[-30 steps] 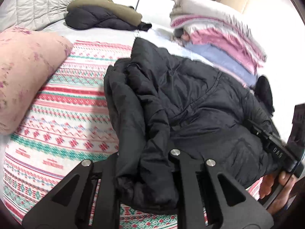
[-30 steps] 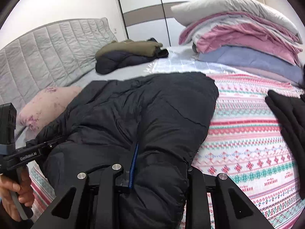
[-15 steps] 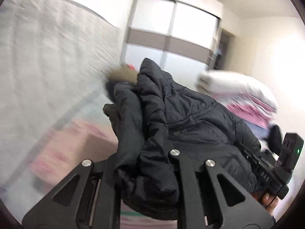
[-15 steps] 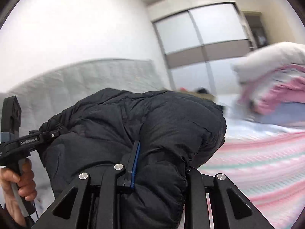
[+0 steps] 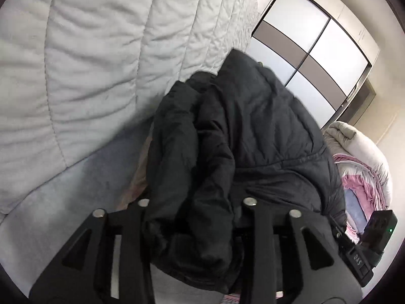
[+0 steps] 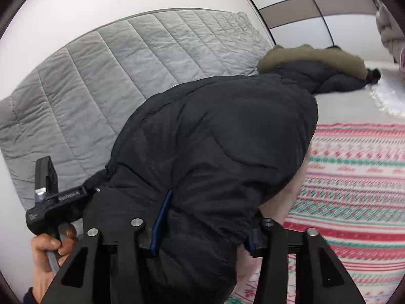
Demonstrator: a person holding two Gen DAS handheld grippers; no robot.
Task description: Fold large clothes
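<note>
A black puffer jacket [image 5: 253, 136], folded into a thick bundle, fills the left wrist view and hangs in front of the quilted headboard. My left gripper [image 5: 197, 202] has its jaws opening, with a thick fold still squeezed between the fingers. Seen from the right wrist, the left gripper [image 6: 97, 190] pinches the jacket [image 6: 215, 139] to a point, with a hand on its handle. My right gripper [image 6: 202, 221] is opening too. The jacket lies between its fingers, and a gap shows beside the right-hand finger [image 6: 268, 230].
The grey quilted headboard [image 6: 101, 76] stands close behind the jacket. A pink pillow [image 6: 291, 197] peeks out under it. Folded olive and black coats [image 6: 316, 68] lie at the back. The patterned blanket [image 6: 354, 177] covers the bed on the right, stacked bedding [image 5: 362, 157] beyond.
Both grippers swung the jacket off the patterned blanket toward the headboard and lifted it a little. Both pairs of fingers now stand wider apart around the fabric.
</note>
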